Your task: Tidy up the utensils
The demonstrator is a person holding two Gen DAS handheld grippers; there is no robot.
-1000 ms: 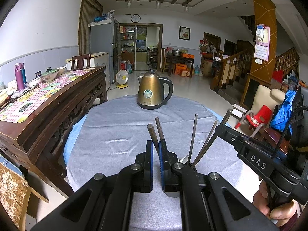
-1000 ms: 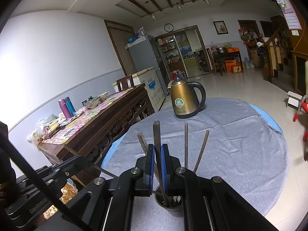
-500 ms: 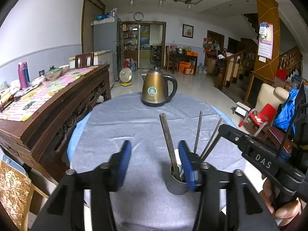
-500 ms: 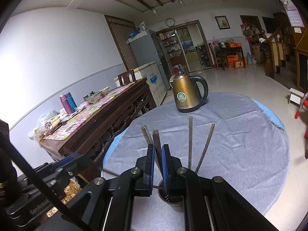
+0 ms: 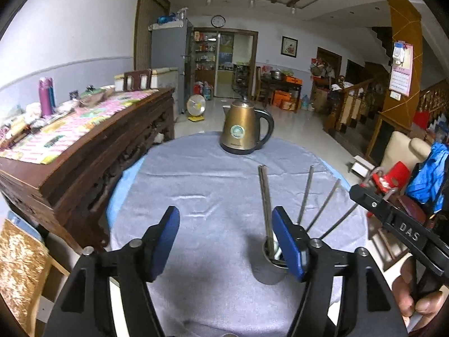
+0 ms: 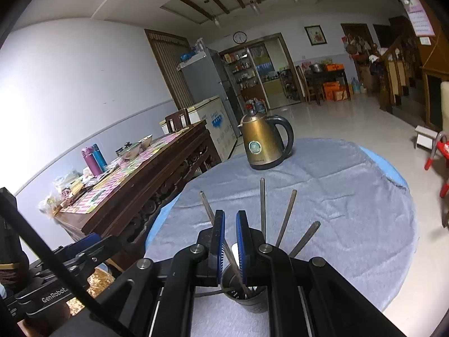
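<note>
A dark metal cup point(image 5: 269, 272) stands on the grey cloth and holds several long utensil handles. My left gripper point(image 5: 227, 241) hovers just before it, its jaws opening, with nothing pressed between the blue pads. One upright handle point(image 5: 265, 202) stands close beside the right-hand finger point(image 5: 286, 241). My right gripper point(image 6: 230, 241) sits right over the cup point(image 6: 249, 300), shut to a narrow slit. A thin leaning handle point(image 6: 206, 202) crosses behind its pads. A wider handle point(image 6: 311, 230) leans off to the right in the cup.
A gold electric kettle point(image 5: 244, 132) stands at the far side of the round cloth-covered table point(image 5: 196, 182). A carved wooden sideboard point(image 5: 84, 163) with bottles and bowls runs along the left. A hand point(image 5: 415, 306) holds the right gripper's black frame point(image 5: 393, 221) at the right edge.
The left gripper went from shut on a pair of handles to wide open, and they now stand in the cup. The wide handle that stuck up between the right pads is gone from there.
</note>
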